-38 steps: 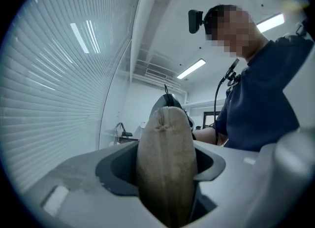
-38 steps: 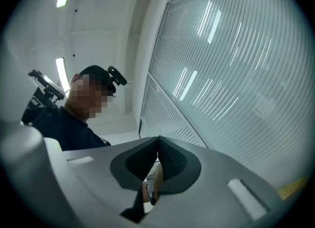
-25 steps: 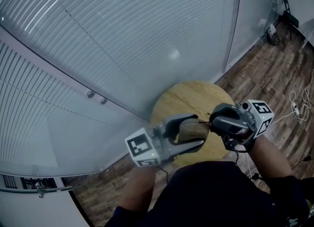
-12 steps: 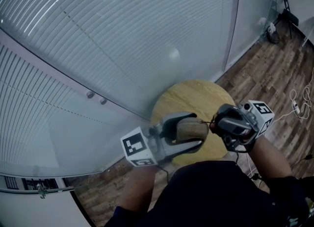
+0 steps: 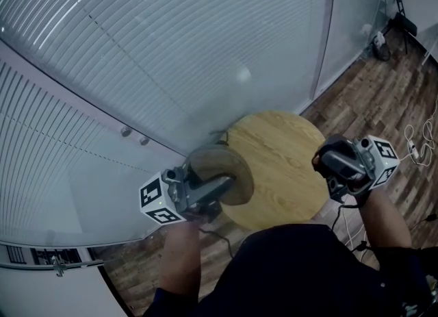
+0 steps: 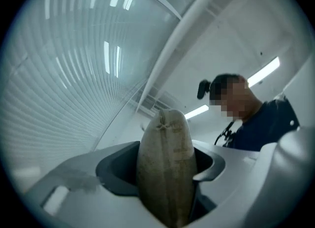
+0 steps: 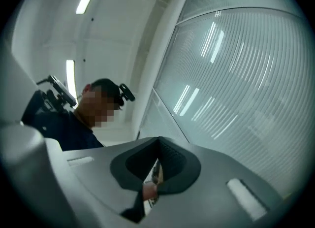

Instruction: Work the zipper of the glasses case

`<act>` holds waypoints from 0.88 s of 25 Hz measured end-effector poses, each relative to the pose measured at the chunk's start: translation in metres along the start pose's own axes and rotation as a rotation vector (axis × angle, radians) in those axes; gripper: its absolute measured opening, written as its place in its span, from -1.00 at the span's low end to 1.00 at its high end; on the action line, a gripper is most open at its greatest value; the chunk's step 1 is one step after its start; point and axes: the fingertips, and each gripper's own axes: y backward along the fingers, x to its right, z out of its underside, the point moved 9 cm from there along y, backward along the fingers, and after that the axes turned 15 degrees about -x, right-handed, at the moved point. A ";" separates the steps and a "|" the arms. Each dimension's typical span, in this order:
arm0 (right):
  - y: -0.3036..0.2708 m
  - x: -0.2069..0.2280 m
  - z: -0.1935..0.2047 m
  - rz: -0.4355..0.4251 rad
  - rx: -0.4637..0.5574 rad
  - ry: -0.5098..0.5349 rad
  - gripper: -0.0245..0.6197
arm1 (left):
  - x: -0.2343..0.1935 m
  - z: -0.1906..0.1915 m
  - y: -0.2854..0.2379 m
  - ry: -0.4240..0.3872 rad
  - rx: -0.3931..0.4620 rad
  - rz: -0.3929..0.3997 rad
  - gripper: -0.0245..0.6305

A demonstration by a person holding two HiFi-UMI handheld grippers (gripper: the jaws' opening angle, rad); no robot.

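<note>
The glasses case is a tan, oval fabric pouch, held in the air off the left rim of the round wooden table. My left gripper is shut on it. In the left gripper view the case stands on end between the two grey jaws of the left gripper, and its stitched seam faces the camera. My right gripper hovers over the table's right edge, well apart from the case. Its jaws meet in the right gripper view, and I see nothing caught between the tips.
A glass wall with slatted blinds runs behind and left of the table. Wooden flooring with cables lies at the right. Both gripper views look back at the person holding the grippers.
The two grippers have parted: the left one swung left and turned with the case, showing its broad side, and the right one drew back to the right, away from the case's end.
</note>
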 end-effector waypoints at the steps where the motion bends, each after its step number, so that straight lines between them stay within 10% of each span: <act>1: -0.006 0.005 -0.001 0.051 -0.049 0.017 -0.90 | 0.001 -0.002 -0.004 -0.049 -0.071 -0.029 -0.02; 6: -0.046 0.017 0.017 0.016 -0.190 -0.118 -0.34 | 0.025 0.012 -0.046 -0.245 -0.306 -0.036 -0.02; 14: -0.058 0.025 0.040 -0.197 -0.223 -0.410 -0.38 | 0.041 0.030 -0.069 -0.501 -0.645 -0.049 -0.01; 22: -0.050 0.028 0.040 -0.171 -0.248 -0.406 -0.87 | 0.035 0.033 -0.072 -0.542 -0.673 -0.049 -0.01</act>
